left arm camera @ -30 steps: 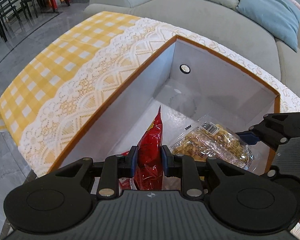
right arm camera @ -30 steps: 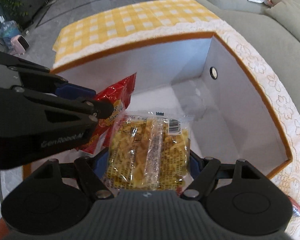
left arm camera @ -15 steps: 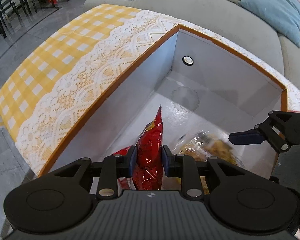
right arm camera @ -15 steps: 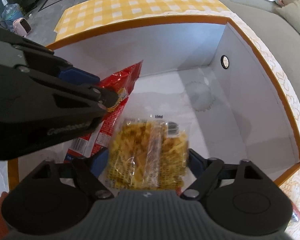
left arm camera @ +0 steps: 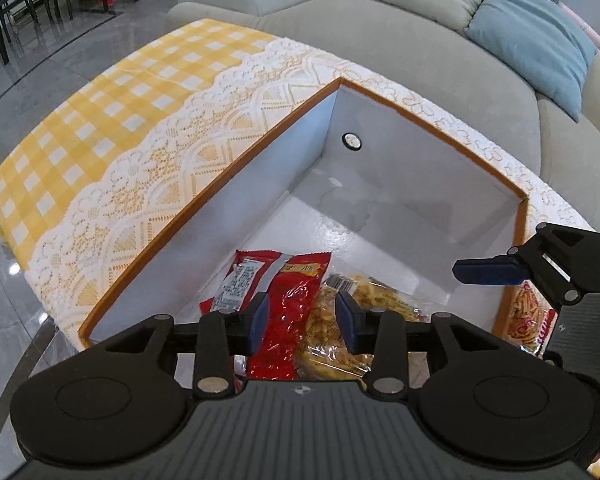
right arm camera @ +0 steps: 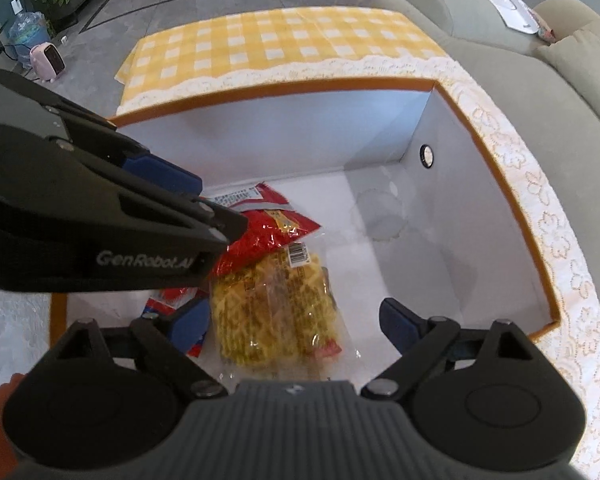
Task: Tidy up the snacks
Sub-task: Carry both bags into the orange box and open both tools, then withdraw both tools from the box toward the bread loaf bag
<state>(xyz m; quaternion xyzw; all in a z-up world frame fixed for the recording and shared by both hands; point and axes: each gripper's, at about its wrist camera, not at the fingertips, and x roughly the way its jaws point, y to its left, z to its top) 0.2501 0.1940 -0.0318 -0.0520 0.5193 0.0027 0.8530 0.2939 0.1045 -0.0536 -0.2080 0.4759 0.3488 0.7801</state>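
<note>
The left gripper [left arm camera: 303, 317] hangs over the near left corner of the box [left arm camera: 236, 162], its jaws opening; the red snack packet [left arm camera: 286, 312] lies flat on the box floor under them, and the blue pads [left arm camera: 259, 317] stand clear of it. Left of the box, its orange-edged rim runs along the lace border of the yellow checked tablecloth [left arm camera: 100, 120]. Just right of the red packet, overlapping its edge, lies the clear packet of yellow noodle snacks [right arm camera: 276, 312], also flat on the floor. The right gripper [right arm camera: 296, 324] stands over it with jaws at their widest, neither pad touching the wrapper. Beyond both packets the white floor of the box is bare up to the far walls, one of which carries a small round grommet [right arm camera: 427, 156]. Outside the right wall, another packet of yellow sticks [left arm camera: 530, 316] shows past the rim. A grey sofa [left arm camera: 400, 52] sits close behind the table's far edge.
</note>
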